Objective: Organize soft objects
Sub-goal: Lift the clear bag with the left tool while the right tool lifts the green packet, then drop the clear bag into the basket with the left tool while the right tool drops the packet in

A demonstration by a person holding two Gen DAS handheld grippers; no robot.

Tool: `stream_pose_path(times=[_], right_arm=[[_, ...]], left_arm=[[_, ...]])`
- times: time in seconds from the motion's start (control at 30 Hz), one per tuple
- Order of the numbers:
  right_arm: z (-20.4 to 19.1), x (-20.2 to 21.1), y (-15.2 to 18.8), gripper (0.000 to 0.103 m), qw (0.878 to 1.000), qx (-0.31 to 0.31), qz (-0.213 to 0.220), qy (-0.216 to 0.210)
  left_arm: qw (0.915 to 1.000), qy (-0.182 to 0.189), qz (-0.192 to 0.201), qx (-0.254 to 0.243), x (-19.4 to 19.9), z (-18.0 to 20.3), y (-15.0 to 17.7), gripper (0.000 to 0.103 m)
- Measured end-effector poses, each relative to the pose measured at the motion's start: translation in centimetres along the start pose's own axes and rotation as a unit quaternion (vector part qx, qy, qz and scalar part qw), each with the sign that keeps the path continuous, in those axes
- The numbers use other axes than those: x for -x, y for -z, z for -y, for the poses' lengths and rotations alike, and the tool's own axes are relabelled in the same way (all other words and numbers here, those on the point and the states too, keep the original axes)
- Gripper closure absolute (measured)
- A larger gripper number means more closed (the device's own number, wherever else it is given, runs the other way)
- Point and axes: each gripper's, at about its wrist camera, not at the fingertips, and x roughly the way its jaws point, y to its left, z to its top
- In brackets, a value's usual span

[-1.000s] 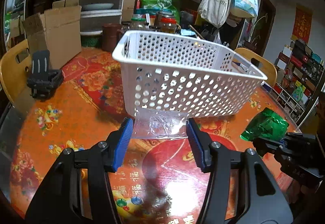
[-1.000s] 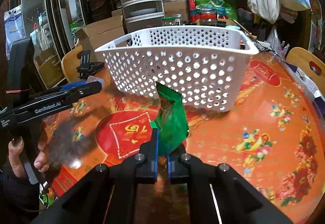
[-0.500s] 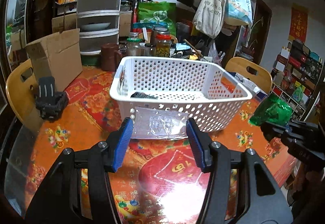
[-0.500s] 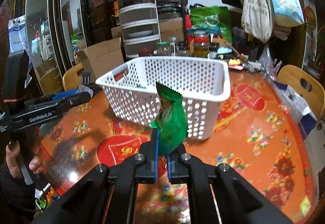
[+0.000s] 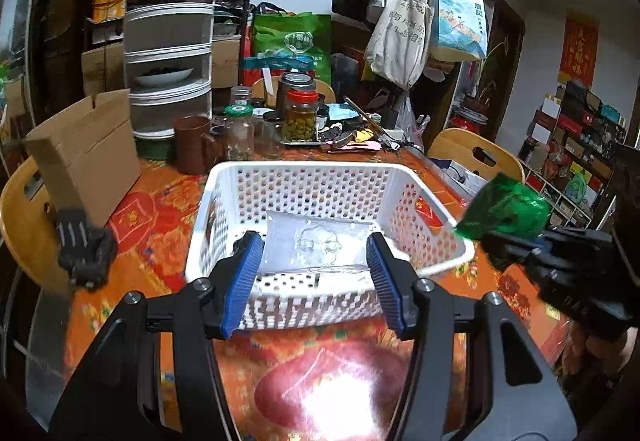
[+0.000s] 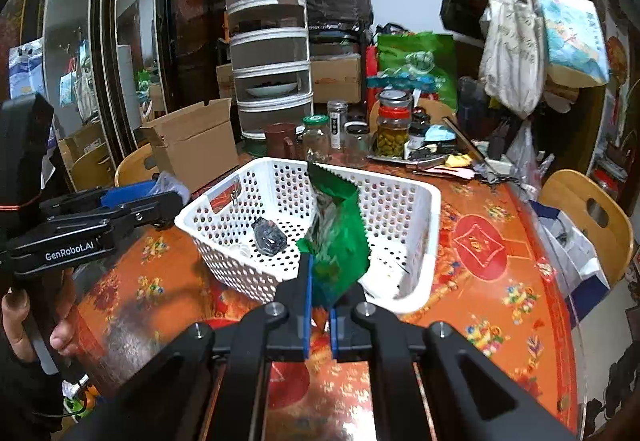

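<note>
A white perforated basket (image 5: 304,165) (image 6: 400,183) stands on the orange patterned table (image 5: 160,241). My left gripper (image 5: 316,273) hovers over the basket's near rim, its blue pads pressing the two sides of a clear plastic bag (image 5: 316,245). To the right, my right gripper (image 6: 318,297) is shut on a green foil packet (image 6: 340,241) (image 5: 504,209), which hangs above the basket's near edge. Inside the basket lies a small dark object (image 6: 270,237). In the right wrist view the left gripper (image 6: 132,209) shows at the left, held by a hand (image 6: 24,321).
Behind the basket stand glass jars (image 5: 300,117), a brown mug (image 5: 194,145) and stacked white containers (image 5: 168,53). A cardboard box (image 5: 84,157) and a black gadget (image 5: 84,253) sit at the left. Wooden chairs (image 5: 476,153) ring the table. Bags hang at the back right.
Both grippers have risen with their bags. The basket, seen side-on before, now lies below them with its inside in view.
</note>
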Motion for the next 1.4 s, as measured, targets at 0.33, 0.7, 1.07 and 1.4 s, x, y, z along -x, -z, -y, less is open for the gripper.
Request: stream_pose_path(times=[0.33, 0.7, 1.07, 1.4], right_arm=[[1.5, -7.5, -3.9, 0.098, 0.997, -0.025, -0.072, 0.001], [3.2, -15.2, -3.5, 0.098, 0.986, -0.049, -0.157, 0.013], [4.3, -18.5, -2.2, 0.098, 0.978, -0.054, -0.201, 0.018], [4.9, -18.5, -2.1, 0.096, 0.979, -0.059, -0.194, 0.014]], left_arm=[[0.9976, -0.011, -0.066, 0.016, -7.9, -0.4, -5.3, 0.051], [0.9852, -0.027, -0.162, 0.047, -17.2, -2.9, -3.4, 0.051], [0.9751, -0.045, -0.214, 0.036, -22.0, -3.1, -1.2, 0.051], [0.9731, -0.052, -0.22, 0.045, -22.6, -3.2, -0.6, 0.051]])
